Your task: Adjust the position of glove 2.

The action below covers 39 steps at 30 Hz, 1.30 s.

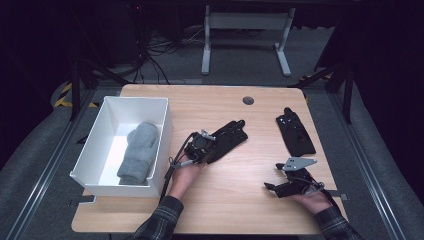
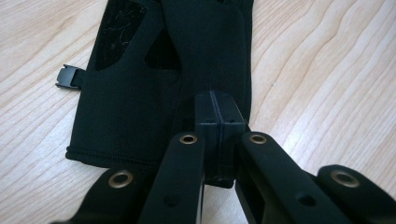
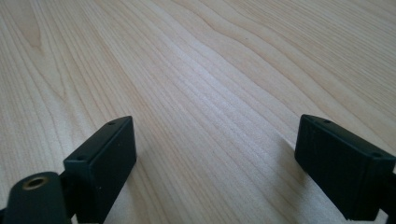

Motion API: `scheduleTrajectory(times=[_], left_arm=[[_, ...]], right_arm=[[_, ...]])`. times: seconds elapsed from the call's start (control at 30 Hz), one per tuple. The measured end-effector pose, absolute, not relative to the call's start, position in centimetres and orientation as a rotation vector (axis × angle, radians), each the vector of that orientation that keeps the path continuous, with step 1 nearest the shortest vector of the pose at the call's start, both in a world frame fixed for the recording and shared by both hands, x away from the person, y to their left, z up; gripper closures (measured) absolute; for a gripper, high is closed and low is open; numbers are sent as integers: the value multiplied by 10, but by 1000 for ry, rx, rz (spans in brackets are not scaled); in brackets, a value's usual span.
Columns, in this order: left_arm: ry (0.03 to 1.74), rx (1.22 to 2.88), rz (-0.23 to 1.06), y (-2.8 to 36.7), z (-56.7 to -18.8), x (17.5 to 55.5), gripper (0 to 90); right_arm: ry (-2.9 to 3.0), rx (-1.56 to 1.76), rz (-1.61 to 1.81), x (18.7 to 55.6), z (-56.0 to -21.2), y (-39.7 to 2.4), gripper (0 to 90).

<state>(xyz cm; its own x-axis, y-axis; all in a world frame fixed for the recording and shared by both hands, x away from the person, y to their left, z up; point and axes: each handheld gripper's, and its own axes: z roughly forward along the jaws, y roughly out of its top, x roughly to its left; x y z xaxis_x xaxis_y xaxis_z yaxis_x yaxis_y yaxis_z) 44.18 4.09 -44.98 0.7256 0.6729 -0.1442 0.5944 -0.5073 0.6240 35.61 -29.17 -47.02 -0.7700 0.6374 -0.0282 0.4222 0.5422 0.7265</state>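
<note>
The table bears a white bin holding a grey mitten. My left claw is pressed shut at the cuff edge of the black glove lying mid-table; whether it pinches cloth, I cannot tell. My right claw hovers wide apart over bare wood.

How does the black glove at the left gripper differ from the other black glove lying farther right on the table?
The black glove at the left gripper lies near the table's middle, slanting up to the right; the other black glove lies nearer the right edge, slanting up to the left. The left gripper is shut at the first glove's cuff; the second lies untouched, apart from the open right gripper. Both lie flat on the wooden table.
</note>
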Motion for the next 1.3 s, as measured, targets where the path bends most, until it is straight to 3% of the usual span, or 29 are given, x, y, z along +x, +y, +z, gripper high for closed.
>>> scheduleTrajectory(times=[0.33,0.9,1.3], left_arm=[[879,2285,38,33,-454,426,900],[649,2344,-87,-19,-452,380,900],[782,2261,86,16,-437,413,900]], right_arm=[[2499,871,1061,357,-470,-292,130],[2501,870,1062,357,-470,-292,131],[2503,867,1063,356,-470,-291,131]])
